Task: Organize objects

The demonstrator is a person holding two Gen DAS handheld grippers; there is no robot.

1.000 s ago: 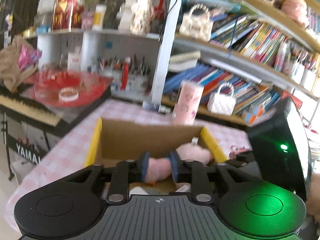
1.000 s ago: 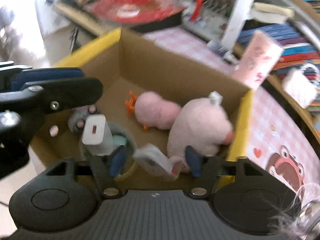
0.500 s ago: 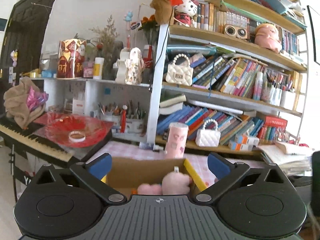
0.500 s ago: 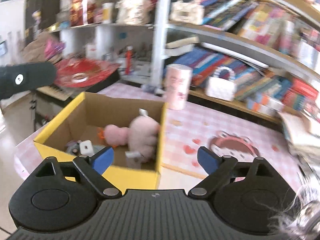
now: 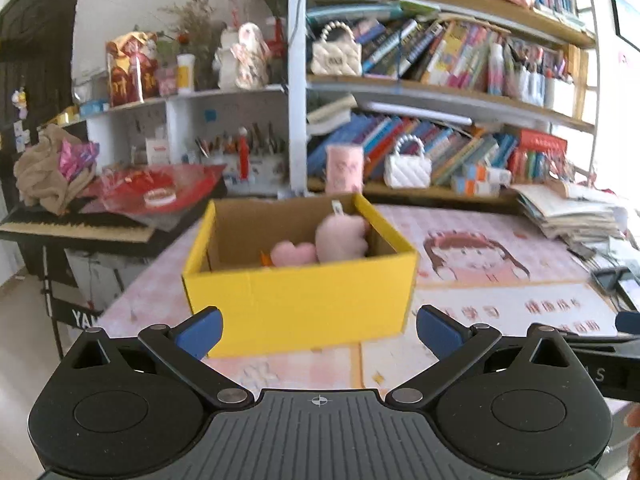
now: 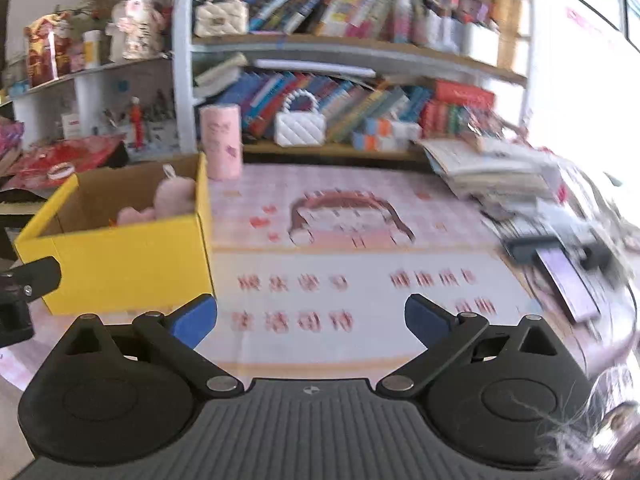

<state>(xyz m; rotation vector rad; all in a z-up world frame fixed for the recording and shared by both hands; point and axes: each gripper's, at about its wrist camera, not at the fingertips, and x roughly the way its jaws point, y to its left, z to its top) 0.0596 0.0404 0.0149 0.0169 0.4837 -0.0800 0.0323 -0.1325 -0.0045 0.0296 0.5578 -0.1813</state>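
Note:
A yellow cardboard box (image 5: 304,300) stands on the table just in front of my left gripper (image 5: 319,330), which is open and empty. Inside the box lie two pink plush toys (image 5: 320,244). In the right wrist view the box (image 6: 128,256) is at the left with the pink plush toys (image 6: 168,200) showing over its rim. My right gripper (image 6: 311,316) is open and empty over the printed table mat (image 6: 360,280), to the right of the box.
A pink cylinder (image 6: 221,142) stands behind the box. Stacked papers (image 6: 488,172) and a phone (image 6: 564,272) lie at the right. A bookshelf (image 5: 440,120) fills the back. A keyboard piano (image 5: 76,228) with a red tray stands at the left.
Both grippers have let go of what they held in the box, opened, and pulled back out; the box now sits further ahead. The right gripper has swung to the right.

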